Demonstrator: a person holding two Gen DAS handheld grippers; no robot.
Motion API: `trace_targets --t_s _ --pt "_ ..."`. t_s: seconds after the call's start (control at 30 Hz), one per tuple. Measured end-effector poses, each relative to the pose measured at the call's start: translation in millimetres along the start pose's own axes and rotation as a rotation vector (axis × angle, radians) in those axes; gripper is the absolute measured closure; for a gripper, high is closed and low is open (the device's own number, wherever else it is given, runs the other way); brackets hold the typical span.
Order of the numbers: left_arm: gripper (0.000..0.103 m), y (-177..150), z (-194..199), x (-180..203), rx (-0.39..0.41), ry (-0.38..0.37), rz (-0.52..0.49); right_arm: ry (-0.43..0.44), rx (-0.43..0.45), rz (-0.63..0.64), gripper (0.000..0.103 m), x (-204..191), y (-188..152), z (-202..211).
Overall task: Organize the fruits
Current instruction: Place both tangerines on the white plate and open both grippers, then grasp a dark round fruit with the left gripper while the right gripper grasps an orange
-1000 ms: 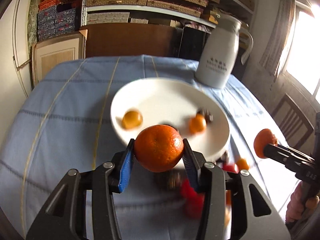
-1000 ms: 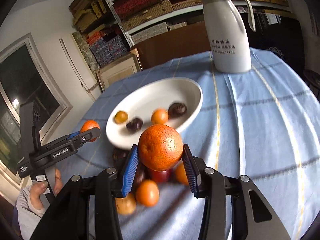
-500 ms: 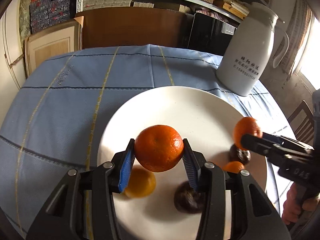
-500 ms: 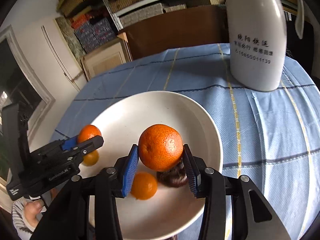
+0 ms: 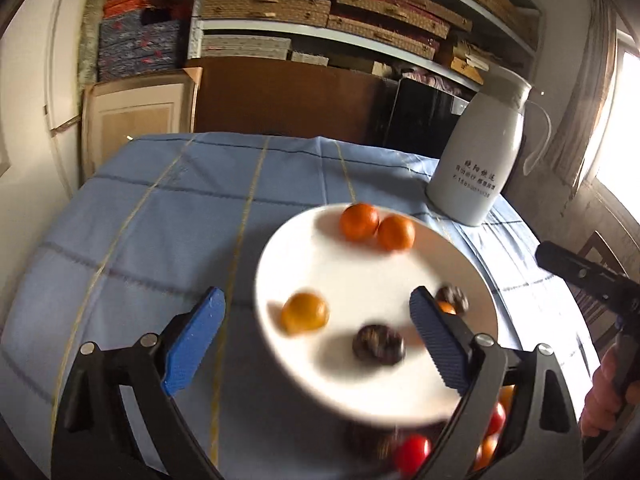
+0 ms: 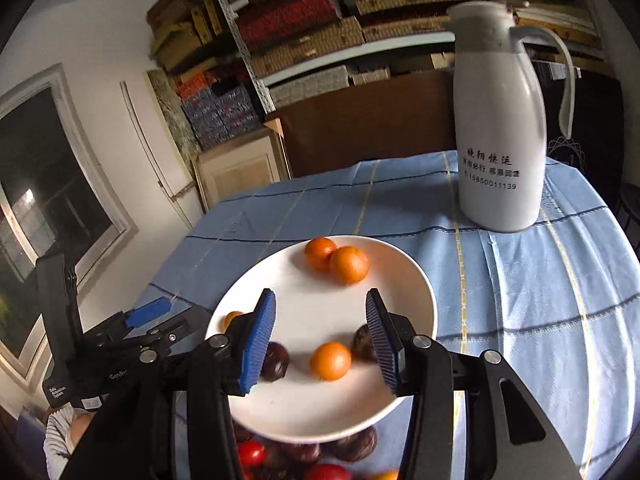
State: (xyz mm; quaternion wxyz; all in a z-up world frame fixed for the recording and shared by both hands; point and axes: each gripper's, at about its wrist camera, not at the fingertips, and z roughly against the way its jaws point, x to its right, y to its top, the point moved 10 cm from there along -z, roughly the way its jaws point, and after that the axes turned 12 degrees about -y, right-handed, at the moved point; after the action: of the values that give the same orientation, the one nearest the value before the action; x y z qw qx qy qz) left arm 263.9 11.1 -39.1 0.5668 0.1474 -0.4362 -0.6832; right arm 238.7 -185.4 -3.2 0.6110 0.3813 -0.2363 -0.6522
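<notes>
Both of my claws have let go of the mandarins they held half a second ago. Those two mandarins (image 6: pixel 337 260) now sit touching each other at the far side of the white plate (image 6: pixel 416 280). My left claw (image 5: pixel 316 338) is spread wide and empty over the plate's near left edge. My right claw (image 6: pixel 320 338) is also wide and empty, hovering above the plate's near half. On the plate also lie a small orange fruit (image 6: pixel 330 361), a yellower one (image 5: pixel 305 313) and dark brown round fruits (image 5: pixel 378 344). More red and dark fruits (image 6: pixel 304 456) lie on the blue checked tablecloth (image 6: pixel 540 300) of the table, just near of the plate. A white thermos jug (image 6: pixel 500 128) stands at the far right.
</notes>
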Motion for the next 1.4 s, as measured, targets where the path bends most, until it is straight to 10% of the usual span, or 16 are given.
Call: trace_targets --t_s 0.4,0.7,1.4 --pt "0.009 -105 21 -2 -0.111 0.035 0.057 -0.111 -0.019 -0.111 0.031 62 -88 38" --pt "0.009 -108 9 17 -0.144 0.101 -0.095 -0.105 -0.068 -0.195 0.027 80 -102 31" --pt "0.004 -101 -10 -2 -0.219 0.123 -0.083 -0.110 -0.096 -0.166 0.025 72 -107 26"
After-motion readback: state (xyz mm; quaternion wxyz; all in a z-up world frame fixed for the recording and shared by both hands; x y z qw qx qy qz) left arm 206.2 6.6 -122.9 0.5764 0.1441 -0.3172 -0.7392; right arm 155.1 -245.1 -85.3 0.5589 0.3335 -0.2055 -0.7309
